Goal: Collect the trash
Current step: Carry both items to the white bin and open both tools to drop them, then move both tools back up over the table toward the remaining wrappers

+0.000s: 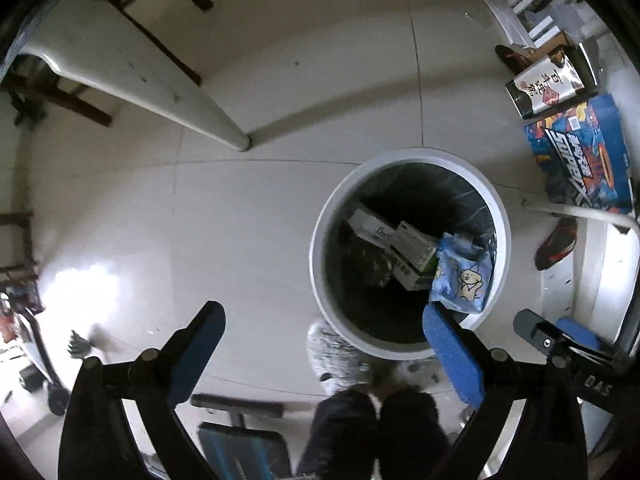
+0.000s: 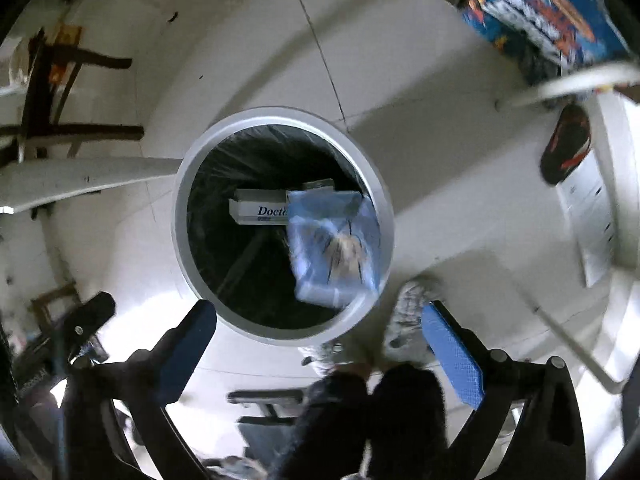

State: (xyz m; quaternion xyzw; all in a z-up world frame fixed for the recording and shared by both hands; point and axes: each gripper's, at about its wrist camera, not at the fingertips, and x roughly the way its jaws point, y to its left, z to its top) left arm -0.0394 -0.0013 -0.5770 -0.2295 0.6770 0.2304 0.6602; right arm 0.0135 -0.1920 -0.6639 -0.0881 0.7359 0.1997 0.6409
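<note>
Both tools hang above the bin, looking straight down into it. Left tool: released, pads spread wide, nothing between them. Right tool: likewise released and empty.

Bin is round, pale-rimmed, lined with a dark bag, standing on the tiled floor beside a white worktop leg. Inside: a white carton lettered "Docto…", a second small box with a green edge, and a blue pouch with a cartoon figure. The pouch sits at the rim side nearest the right tool; it is smeared in the right wrist view, so I cannot tell whether it rests on the boxes or is in mid-fall.

Judgement on handling: the pouch looks like thin film, light, soft, likely slippery; it should be pinched at a flat edge or a seam, not across the puffed middle. The cartons look light and stiff, best taken across the narrow faces.

Possible trash left on the floor well apart from the bin: a blue printed box and a dark-and-white packet. A shoe lies near them; probably not trash.
</note>
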